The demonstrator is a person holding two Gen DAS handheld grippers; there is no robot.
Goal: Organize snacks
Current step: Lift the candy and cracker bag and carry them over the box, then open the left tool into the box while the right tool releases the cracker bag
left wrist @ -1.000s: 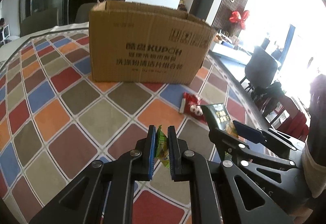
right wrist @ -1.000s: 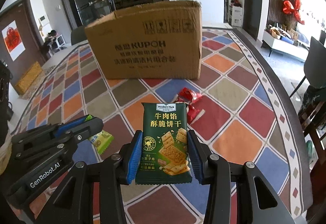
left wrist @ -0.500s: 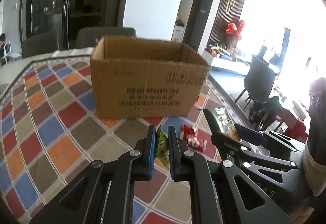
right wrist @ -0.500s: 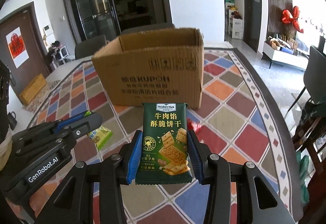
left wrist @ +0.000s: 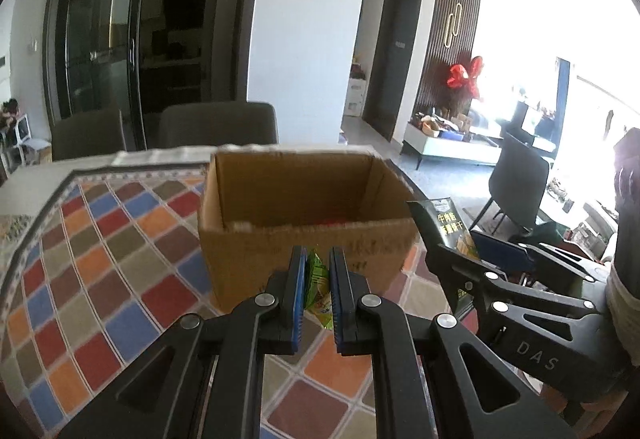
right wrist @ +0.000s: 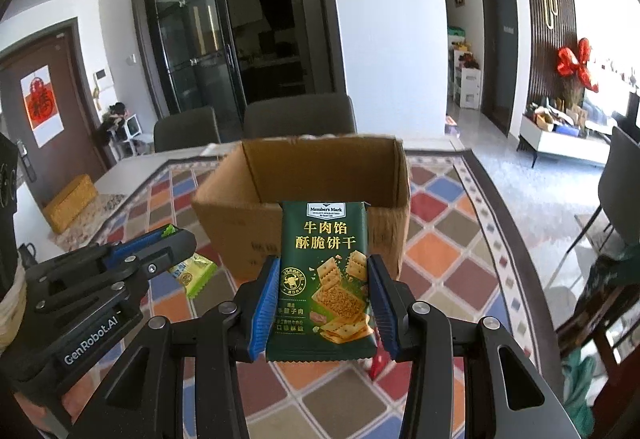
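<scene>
Two grippers are gripping snacks: left gripper (left wrist: pixel 317 293) clamping green packet (left wrist: pixel 318 289), right gripper (right wrist: pixel 322 301) clamping cracker pack (right wrist: pixel 325 279); box (right wrist: pixel 304 175) sitting ahead.

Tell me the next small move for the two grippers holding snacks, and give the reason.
Probably carry both forward over the open cardboard box, then release. The right gripper grips the green cracker packet, and the left gripper grips a light green snack packet; both sit short of the box's near wall, above its rim.
</scene>
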